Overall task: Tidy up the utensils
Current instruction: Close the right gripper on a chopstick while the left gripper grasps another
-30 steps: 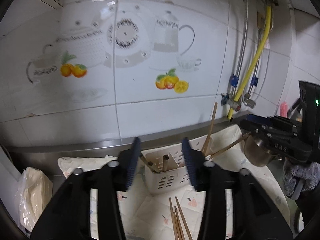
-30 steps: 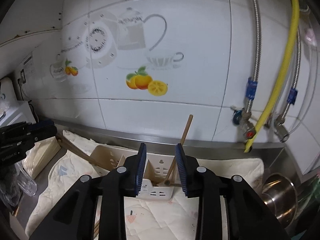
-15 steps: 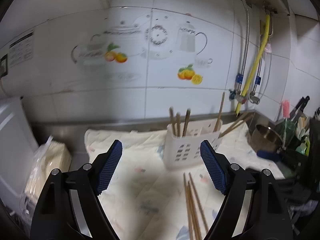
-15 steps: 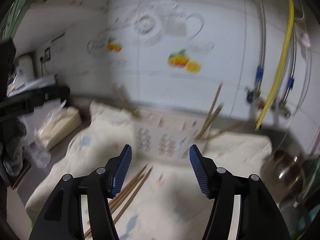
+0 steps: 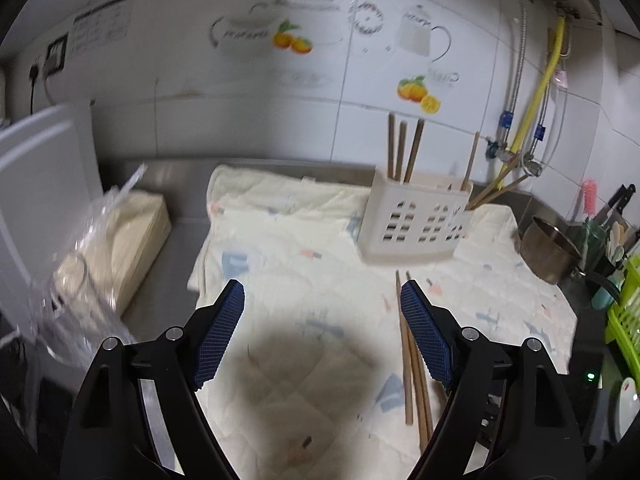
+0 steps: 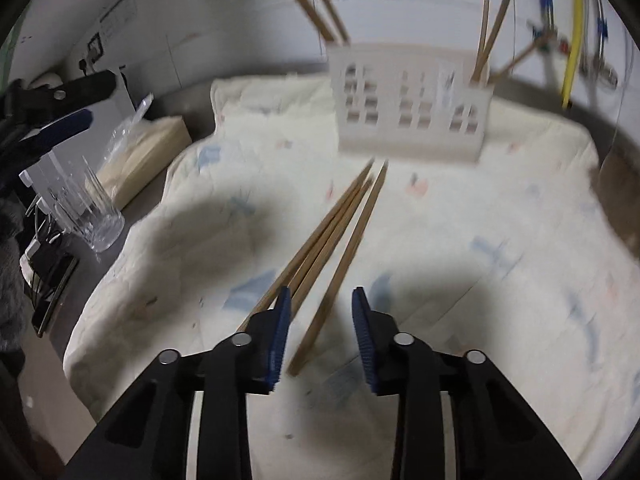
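A white slotted utensil holder [image 5: 416, 218] stands on a pale quilted cloth [image 5: 304, 264] near the tiled wall, with several wooden chopsticks upright in it. It also shows in the right wrist view [image 6: 412, 104]. Several loose chopsticks [image 6: 340, 236] lie on the cloth in front of it, also seen in the left wrist view [image 5: 412, 356]. My left gripper [image 5: 322, 336] is wide open and empty above the cloth. My right gripper [image 6: 320, 332] is open, low over the near ends of the loose chopsticks, one chopstick lying between its fingers.
A bagged stack of paper [image 5: 120, 248] lies left of the cloth. A clear glass [image 6: 92, 216] stands at the left. A steel pot [image 5: 552, 252], a green rack [image 5: 626, 312] and pipes [image 5: 536, 100] are on the right.
Both grippers pulled back from the holder and opened. The right gripper dropped low over the loose chopsticks. The left gripper drew back and left.
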A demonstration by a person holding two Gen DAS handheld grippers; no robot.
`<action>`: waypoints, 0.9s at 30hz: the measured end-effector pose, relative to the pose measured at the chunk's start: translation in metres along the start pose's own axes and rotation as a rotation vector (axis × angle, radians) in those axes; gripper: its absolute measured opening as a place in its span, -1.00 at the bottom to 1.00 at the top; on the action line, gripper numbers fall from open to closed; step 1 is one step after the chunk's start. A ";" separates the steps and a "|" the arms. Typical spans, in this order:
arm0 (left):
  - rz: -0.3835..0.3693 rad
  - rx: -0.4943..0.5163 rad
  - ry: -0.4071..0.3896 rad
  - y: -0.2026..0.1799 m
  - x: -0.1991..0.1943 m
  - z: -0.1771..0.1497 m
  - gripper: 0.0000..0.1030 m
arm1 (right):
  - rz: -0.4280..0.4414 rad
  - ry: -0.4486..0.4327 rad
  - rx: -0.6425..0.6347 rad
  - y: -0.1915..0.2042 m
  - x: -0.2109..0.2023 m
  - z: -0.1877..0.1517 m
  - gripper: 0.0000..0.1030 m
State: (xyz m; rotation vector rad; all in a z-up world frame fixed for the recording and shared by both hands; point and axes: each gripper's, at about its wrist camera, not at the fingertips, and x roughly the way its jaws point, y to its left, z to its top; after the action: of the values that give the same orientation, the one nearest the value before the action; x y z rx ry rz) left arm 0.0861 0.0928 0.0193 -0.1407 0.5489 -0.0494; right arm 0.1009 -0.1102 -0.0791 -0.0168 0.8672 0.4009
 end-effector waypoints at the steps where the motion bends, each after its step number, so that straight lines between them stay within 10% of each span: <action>1: 0.006 -0.007 0.008 0.003 0.000 -0.005 0.54 | 0.003 0.010 0.009 0.002 0.005 -0.003 -0.56; 27: -0.022 -0.037 0.120 0.000 0.016 -0.059 0.48 | -0.047 0.054 0.131 -0.003 0.034 -0.006 -0.81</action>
State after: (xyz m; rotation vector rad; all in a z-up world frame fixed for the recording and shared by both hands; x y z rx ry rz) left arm 0.0691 0.0847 -0.0390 -0.1805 0.6679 -0.0693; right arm 0.1169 -0.1025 -0.1083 0.0726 0.9434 0.3003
